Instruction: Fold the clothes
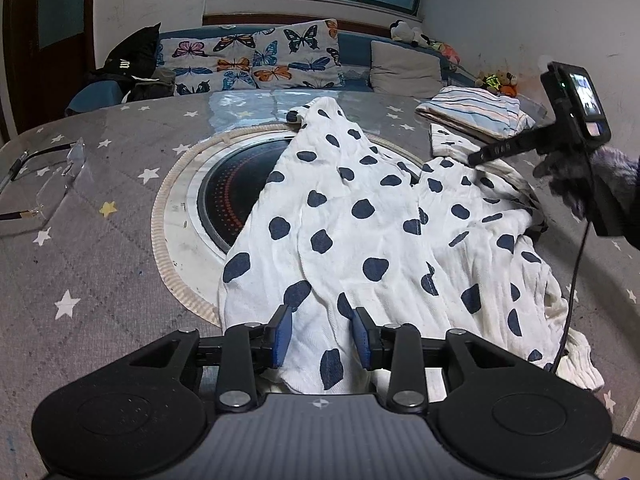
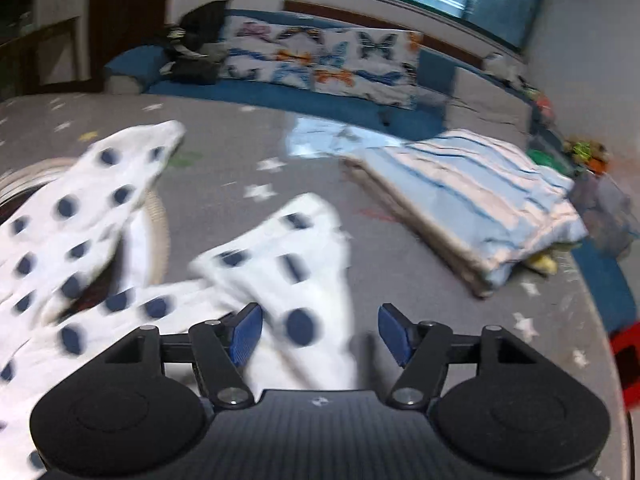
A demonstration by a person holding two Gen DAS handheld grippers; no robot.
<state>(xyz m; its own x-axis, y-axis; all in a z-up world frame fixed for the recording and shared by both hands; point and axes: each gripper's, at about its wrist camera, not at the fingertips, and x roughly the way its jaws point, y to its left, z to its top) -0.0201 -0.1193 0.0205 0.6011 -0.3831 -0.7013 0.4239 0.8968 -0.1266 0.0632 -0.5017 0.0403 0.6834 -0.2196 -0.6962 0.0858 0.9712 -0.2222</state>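
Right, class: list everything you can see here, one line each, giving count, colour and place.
Spotted garment: one, white with navy spots, spread mid-table.
Folded striped cloth: one, blue and white, far right of table.
Glasses: one pair, clear, left of table.
Round inset: one, black, table centre, partly covered.
Butterfly pillows: two, multicoloured, on the bench.
Table cover: grey with stars.
Left tongs: open, over the garment's near edge.
Right tongs: open, above a sleeve.

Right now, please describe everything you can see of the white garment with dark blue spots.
The spotted garment is white, crinkled soft fabric with irregular navy spots. It lies unfolded and rumpled on the grey star-patterned table cover, partly over the round inset. Its near edge sits between the open left gripper; another part lies under the open right gripper.
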